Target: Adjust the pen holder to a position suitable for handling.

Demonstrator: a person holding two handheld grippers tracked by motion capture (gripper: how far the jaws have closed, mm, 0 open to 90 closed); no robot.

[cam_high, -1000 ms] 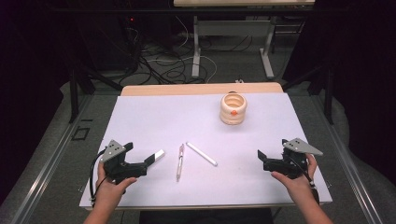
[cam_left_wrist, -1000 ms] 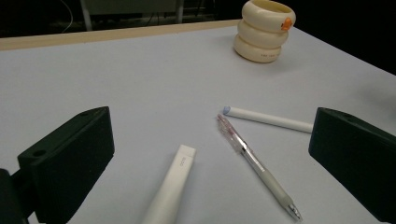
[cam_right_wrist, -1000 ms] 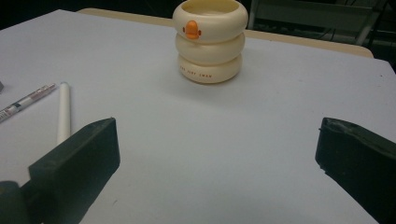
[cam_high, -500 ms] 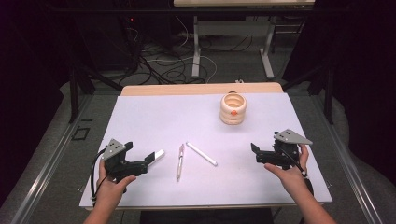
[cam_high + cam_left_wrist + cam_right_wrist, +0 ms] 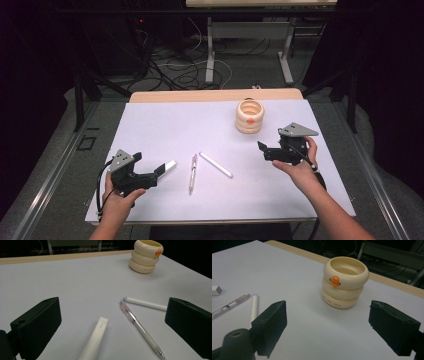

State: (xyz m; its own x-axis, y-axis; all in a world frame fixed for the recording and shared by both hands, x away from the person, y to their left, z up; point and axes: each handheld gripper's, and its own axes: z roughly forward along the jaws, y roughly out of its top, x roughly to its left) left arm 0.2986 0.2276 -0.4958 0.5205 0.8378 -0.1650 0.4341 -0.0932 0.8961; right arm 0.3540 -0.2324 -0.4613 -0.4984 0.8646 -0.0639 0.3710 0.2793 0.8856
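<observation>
- Standing upright toward the far right of the white surface, the cream ringed pen holder — three stacked bulges with a small orange duck-bill mark facing the near side — is what the right gripper points at; it has nothing inside that can be seen.
- The right gripper hangs just off the holder's near right side, jaws spread wide and holding nothing; in the right gripper view the holder sits between the two black jaws but farther off, not touched.
- To take it well, I judge the gripper should go forward level until the jaws straddle the middle ring, then close slowly — the rounded rings could let the pads slip up or down, and a high grip might tip it.
- Nearer the middle of the surface lie a clear ballpoint pen and a white capped pen, close together at their far ends and splaying apart toward the near edge, apparently not touching.
- A white marker-like stick lies just left of them, its end between the left gripper's jaws.
- The left gripper rests low at the near left, jaws wide open, gripping nothing; the stick lies on the surface between them, and contact cannot be told.
</observation>
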